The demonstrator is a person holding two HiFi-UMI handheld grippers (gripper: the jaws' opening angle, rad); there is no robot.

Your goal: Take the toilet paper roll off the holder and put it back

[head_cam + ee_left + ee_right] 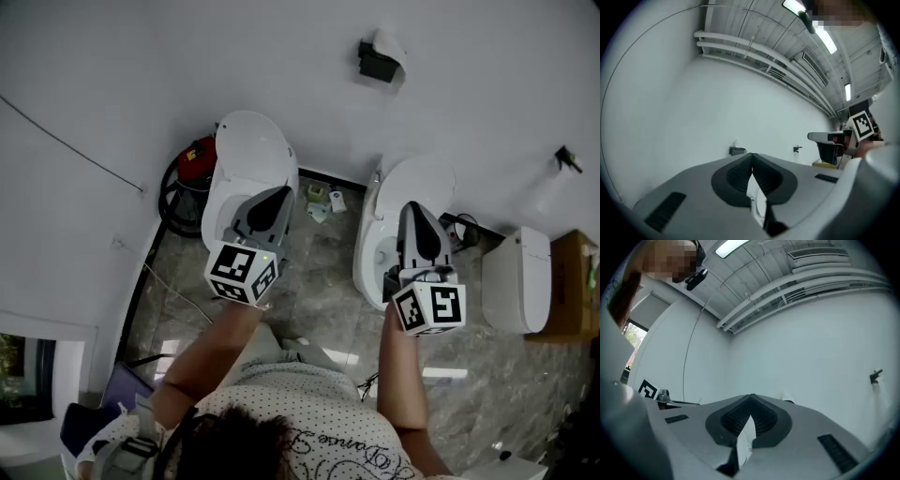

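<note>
The toilet paper roll (386, 42) sits on its black holder (377, 64) high on the white wall, far ahead of both grippers. My left gripper (281, 193) is held up in front of the left toilet, its jaws shut with nothing between them. The right gripper (410, 207) is raised beside it, also shut and empty. In the left gripper view the holder (737, 150) shows just above the closed tips (752, 155). Over the right gripper's closed tips (751, 397), only a bit of the roll (788, 398) peeks out.
Two white toilets (246, 159) (422, 183) stand against the wall below the grippers, and a third white unit (516, 281) sits to the right. A red canister with a black hose (192, 161) is at left. A black wall fitting (565, 159) and a wooden cabinet (574, 281) lie far right.
</note>
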